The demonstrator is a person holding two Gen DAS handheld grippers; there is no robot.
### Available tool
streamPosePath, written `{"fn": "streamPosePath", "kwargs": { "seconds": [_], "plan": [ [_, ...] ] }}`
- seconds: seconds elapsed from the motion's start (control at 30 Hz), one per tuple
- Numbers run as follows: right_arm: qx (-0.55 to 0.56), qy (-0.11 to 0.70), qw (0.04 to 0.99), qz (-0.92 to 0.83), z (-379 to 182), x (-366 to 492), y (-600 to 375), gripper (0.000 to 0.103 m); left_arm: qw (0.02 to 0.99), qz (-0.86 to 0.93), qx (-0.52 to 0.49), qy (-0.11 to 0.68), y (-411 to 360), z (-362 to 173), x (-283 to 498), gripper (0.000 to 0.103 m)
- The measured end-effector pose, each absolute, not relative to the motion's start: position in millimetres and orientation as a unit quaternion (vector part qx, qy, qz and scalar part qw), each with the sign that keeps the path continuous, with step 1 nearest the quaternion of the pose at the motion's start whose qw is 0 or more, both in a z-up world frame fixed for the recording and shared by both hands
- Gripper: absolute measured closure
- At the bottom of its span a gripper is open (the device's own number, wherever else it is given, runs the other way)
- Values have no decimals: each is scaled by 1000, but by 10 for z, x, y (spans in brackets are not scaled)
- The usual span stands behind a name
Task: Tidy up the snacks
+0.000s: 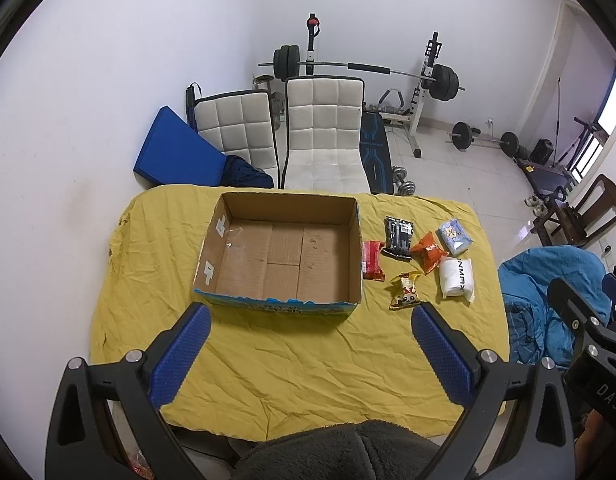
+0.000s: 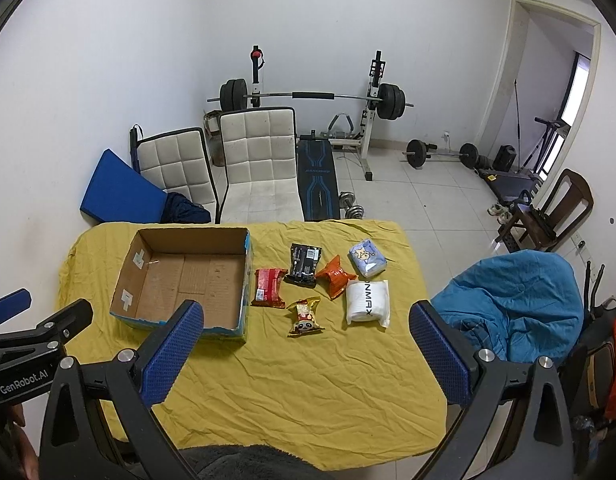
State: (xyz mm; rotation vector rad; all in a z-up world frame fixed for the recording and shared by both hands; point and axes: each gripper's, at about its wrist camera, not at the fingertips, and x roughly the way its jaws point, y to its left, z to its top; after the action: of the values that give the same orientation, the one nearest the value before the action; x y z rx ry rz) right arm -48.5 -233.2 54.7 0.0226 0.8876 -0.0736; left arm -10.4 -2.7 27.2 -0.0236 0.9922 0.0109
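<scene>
A: Left wrist view first. My left tool is spread wide and holds nothing. The cardboard box sits straight ahead of it on the yellow-covered table, open side up and empty. The snacks lie ahead and to the tool's right: a red packet touching the box wall, a panda packet nearest my right finger, then black, orange, white and pale blue packs further out.

B: And the other side?

A: Right wrist view: my right tool is also wide and empty, hanging above the table's near half. The panda packet lies directly ahead between its fingers, the red packet ahead-left, the white pack ahead-right, and the box off to the left.

B: So which do you take?

A: I'd judge the panda packet with the right tool, since nothing is packed yet. I'd come down over its puffy middle, close gently so the crinkly wrapper doesn't slip, lift clear of the box rim, then release low inside.
</scene>
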Motion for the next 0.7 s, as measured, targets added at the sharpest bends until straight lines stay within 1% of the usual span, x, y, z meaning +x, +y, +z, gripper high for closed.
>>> {"fn": "streamPosePath", "kwargs": {
  "seconds": [0.3,0.43,0.57,0.63,0.7],
  "plan": [
    [18,431,901,-39,529,-469,-2365,0,879,2,-12,476,-60,249,-75,0],
    [35,441,895,-61,398,-340,-2594,0,878,-18,-15,479,-175,149,129,0],
    [56,462,880,-90,132,-121,-2995,0,871,-44,9,489,-475,-79,469,0],
    [58,483,867,-106,-122,35,-3232,0,867,-52,27,495,-653,-253,643,0],
    [67,504,854,-107,-394,216,-3452,0,851,-66,43,520,-862,-515,870,0]
  ]
}}
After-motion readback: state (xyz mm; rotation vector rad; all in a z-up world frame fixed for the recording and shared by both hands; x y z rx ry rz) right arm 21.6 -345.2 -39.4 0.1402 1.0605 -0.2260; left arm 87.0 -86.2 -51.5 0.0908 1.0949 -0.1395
